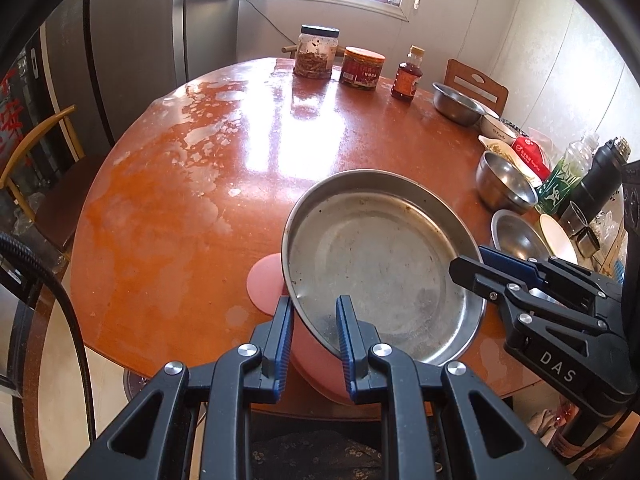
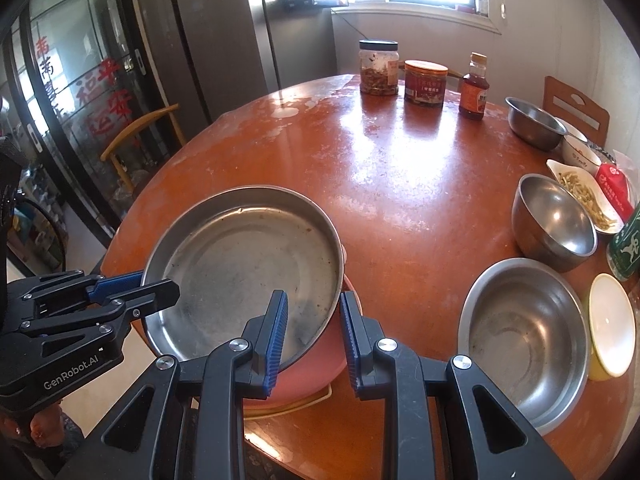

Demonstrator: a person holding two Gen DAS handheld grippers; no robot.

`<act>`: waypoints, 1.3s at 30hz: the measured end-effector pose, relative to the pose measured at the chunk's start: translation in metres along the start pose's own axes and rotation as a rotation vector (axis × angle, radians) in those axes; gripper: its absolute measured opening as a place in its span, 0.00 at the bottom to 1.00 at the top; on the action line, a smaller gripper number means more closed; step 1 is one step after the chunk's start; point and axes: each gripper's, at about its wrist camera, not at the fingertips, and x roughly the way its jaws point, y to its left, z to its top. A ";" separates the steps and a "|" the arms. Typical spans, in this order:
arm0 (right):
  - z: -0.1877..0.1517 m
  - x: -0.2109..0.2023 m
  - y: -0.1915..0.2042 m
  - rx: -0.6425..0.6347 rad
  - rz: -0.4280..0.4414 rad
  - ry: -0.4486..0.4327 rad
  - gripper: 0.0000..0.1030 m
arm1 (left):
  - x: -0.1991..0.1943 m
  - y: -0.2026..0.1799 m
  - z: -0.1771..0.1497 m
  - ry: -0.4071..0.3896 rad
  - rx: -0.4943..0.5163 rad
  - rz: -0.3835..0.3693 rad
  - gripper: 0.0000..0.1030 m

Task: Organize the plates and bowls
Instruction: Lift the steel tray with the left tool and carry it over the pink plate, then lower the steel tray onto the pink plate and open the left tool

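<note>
Two handheld grippers are gripping a wide, shallow stainless-steel pan point(image 1: 376, 256) by opposite rims — the left gripper point(image 1: 314, 346) pinching its near edge, the right gripper point(image 2: 312, 338) clamping the other side. The pan is sitting tilted on a pink plastic bowl point(image 2: 316, 364) at the near edge of the round red-brown wooden table point(image 1: 192, 184). Lowering both sides evenly would be nesting it flat. Its scuffed, speckled base is reflecting window light.

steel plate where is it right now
The steel plate is at the near edge of the round table, tilted over a pink dish. The left gripper grips one rim and the right gripper grips the opposite rim.
</note>
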 end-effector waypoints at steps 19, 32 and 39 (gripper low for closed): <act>-0.008 0.019 -0.006 0.016 0.012 0.071 0.27 | 0.012 -0.006 -0.007 0.028 0.046 0.021 0.20; -0.010 0.026 -0.012 0.031 0.018 0.087 0.28 | 0.018 -0.008 -0.011 0.047 0.061 0.020 0.20; -0.012 0.027 -0.011 0.026 0.022 0.086 0.29 | 0.019 -0.008 -0.012 0.048 0.060 0.022 0.20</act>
